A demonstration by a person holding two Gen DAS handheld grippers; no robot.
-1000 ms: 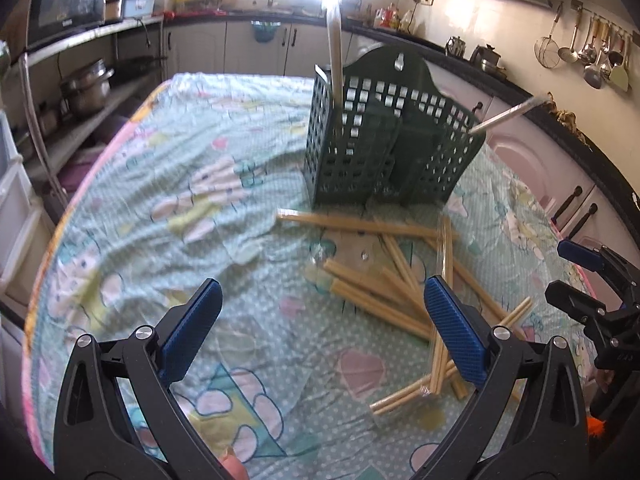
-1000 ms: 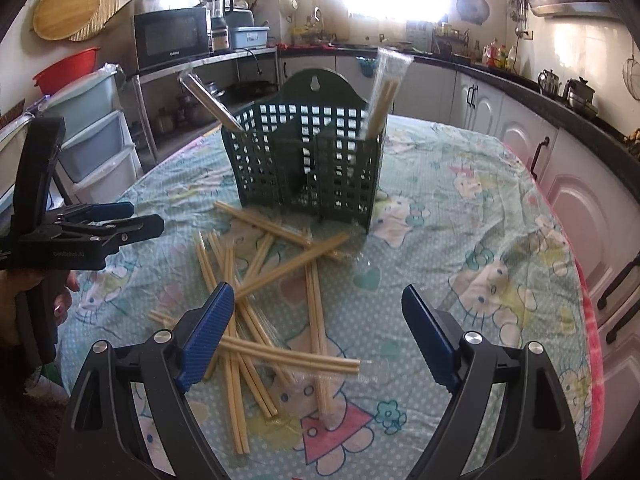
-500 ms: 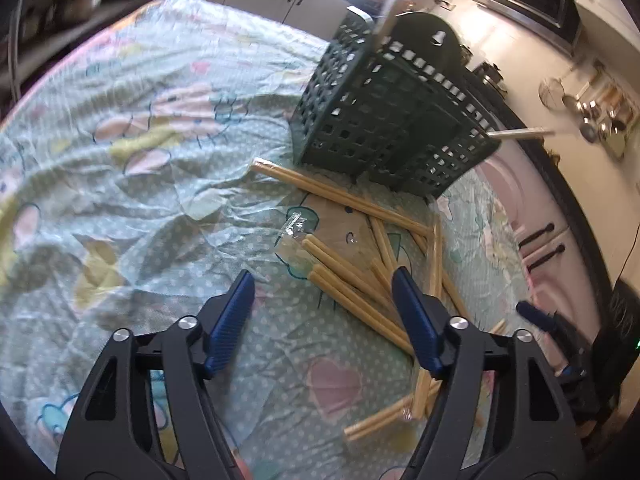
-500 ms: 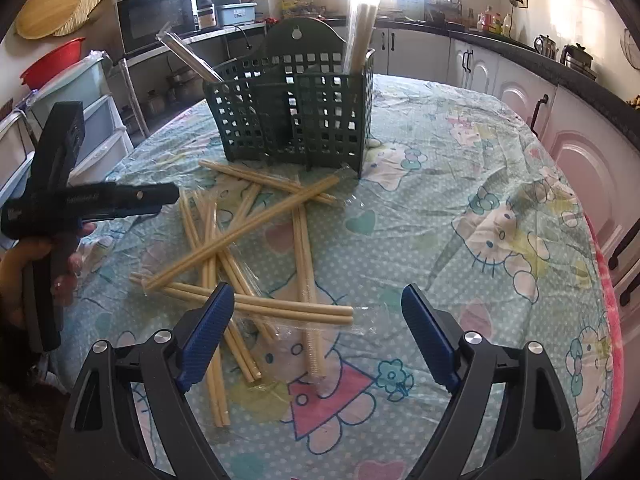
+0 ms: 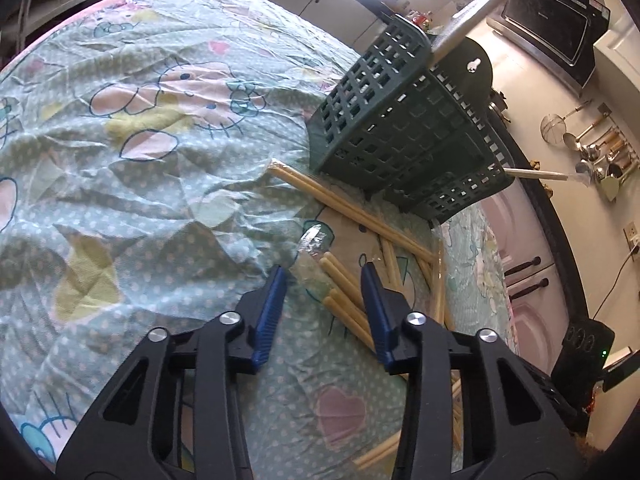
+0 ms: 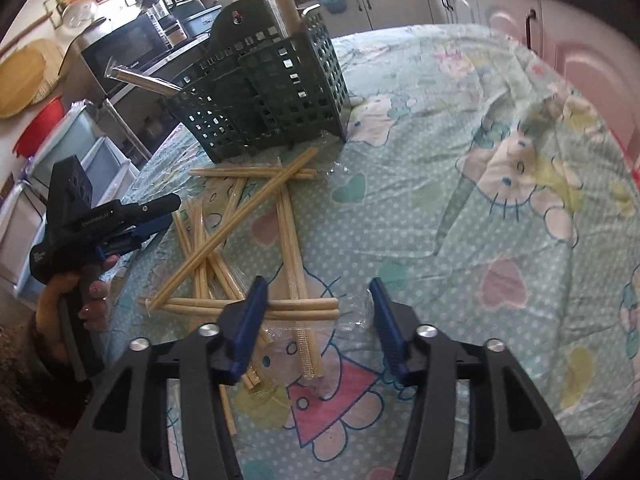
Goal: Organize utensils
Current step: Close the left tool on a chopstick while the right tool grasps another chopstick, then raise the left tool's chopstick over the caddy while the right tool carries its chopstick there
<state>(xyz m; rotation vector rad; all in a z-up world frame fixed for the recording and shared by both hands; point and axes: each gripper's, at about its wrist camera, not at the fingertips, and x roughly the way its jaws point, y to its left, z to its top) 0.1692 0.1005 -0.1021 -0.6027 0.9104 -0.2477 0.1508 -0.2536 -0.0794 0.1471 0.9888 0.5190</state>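
Several wrapped pairs of wooden chopsticks (image 6: pixel 244 236) lie crossed on the cartoon-print tablecloth (image 6: pixel 460 200) in front of a dark green slotted utensil holder (image 6: pixel 268 96). The holder (image 5: pixel 404 136) has chopstick pairs sticking out of two compartments. My left gripper (image 5: pixel 324 276) is open, low over the cloth, its fingers on either side of the end of one wrapped pair (image 5: pixel 340 284). My right gripper (image 6: pixel 316 292) is open, low over the end of another pair (image 6: pixel 256 306) lying crosswise. The left gripper also shows in the right wrist view (image 6: pixel 160 212).
The table edge runs close to white cabinets (image 5: pixel 532 264) on one side. A microwave (image 6: pixel 132 48), storage bins (image 6: pixel 80 148) and a red bowl (image 6: pixel 40 128) stand beyond the far side. Ladles hang on the wall (image 5: pixel 592 148).
Both grippers have dropped and moved forward toward the chopstick pile. The left jaws have narrowed around the end of one pair. The right gripper has tilted left over the crosswise pair.
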